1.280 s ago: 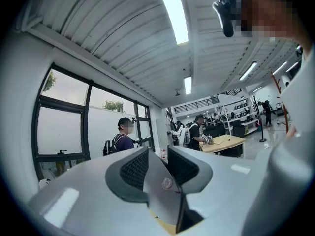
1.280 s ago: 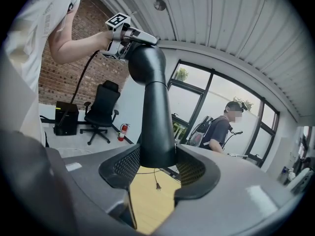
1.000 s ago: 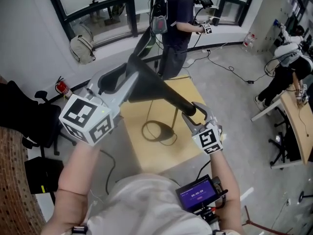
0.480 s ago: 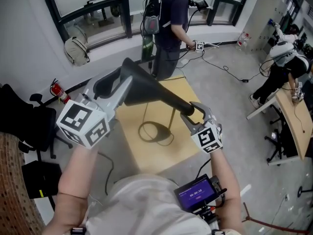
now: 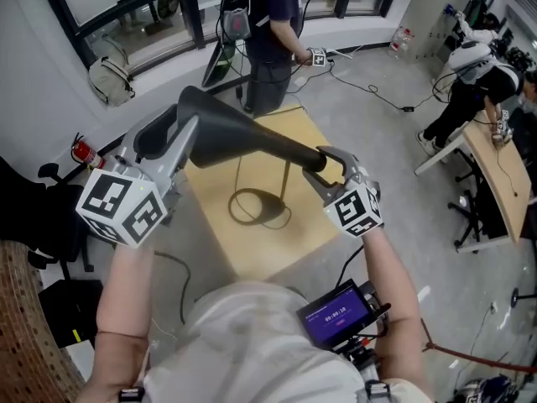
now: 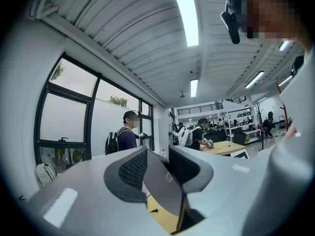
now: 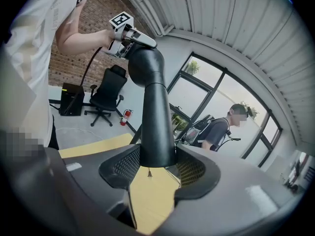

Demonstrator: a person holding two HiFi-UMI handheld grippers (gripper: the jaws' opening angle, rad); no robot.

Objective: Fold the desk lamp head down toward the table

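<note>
Bench (image 5: 312,229), pale yellow top, sits mid-frame on grey floor. Its near edge runs across lower centre and its far corner points to upper centre. Open floor shows along its left and right sides. A standing person (image 5: 268,23) is just beyond the far edge at the top of the frame. A second desk (image 5: 503,170), with another person bent over it, lies well apart at the right edge. A fire extinguisher (image 5: 81,152) and a backpack (image 5: 109,78) sit by the wall at upper left. Loose cables trail over the floor at upper right. Lamp base (image 5: 256,208), a dark ring, lies flat near the middle of the bench, with a thin stem (image 5: 287,183) rising just beside it. Lamp head (image 5: 243,137), long, black and tapering, hangs above the bench roughly level, wide end at upper left, narrow end at centre right. Right tool (image 5: 319,164) has its jaws closed on the narrow end; in the right gripper view the black shaft fills the gap from pad to pad. Left tool (image 5: 168,128) is at the wide end. Its jaws have just been opening. In the left gripper view the lamp head (image 6: 165,186) shows edge-on as a thin dark slab between the pads. It lies close to the left-hand pad, with a gap between it and the right-hand pad, so it is not clamped.
</note>
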